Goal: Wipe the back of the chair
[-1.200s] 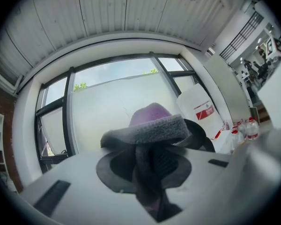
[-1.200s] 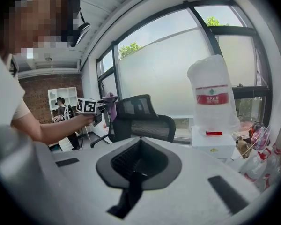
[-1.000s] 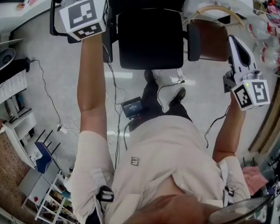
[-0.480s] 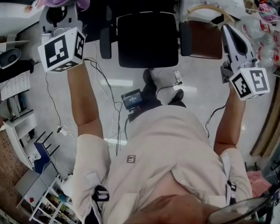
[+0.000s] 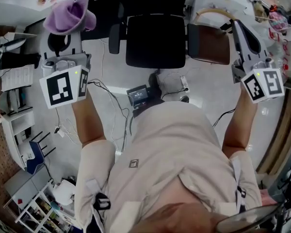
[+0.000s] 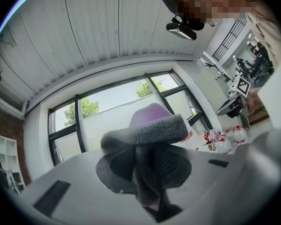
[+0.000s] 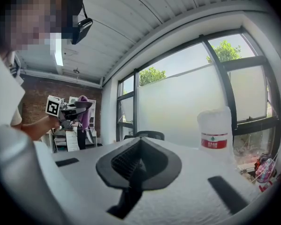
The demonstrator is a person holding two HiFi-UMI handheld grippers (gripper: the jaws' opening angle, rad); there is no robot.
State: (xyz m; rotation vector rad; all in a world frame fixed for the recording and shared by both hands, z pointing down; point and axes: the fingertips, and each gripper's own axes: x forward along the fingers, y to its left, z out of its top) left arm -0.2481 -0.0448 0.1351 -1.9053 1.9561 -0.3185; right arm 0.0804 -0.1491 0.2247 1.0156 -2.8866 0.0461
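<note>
The left claw [image 5: 67, 30] is clamped on a purple cloth [image 5: 70, 14], which bunches over its closed jaws and flops above them. In the left gripper view the same cloth [image 6: 150, 125] fills the gap at the left claw [image 6: 147, 165], which is tilted up towards the ceiling and windows. The right claw [image 5: 236, 27] has its jaws pressed together with nothing between them, as the right gripper view confirms [image 7: 138, 161].

The black office chair [image 5: 155, 40] stands on the floor [image 5: 111, 81] straight ahead of the person, between the two raised arms. Its backrest [image 5: 150, 1] rises on the far side of the seat, dark and hard to outline at the top edge of the head view, with its width running left to right.

From the cloth, the backrest lies forward and to the right. Both claws seem about equally near, but only the left carries the cloth, so the wipe likely falls to it, once swung inward and tipped down.
</note>
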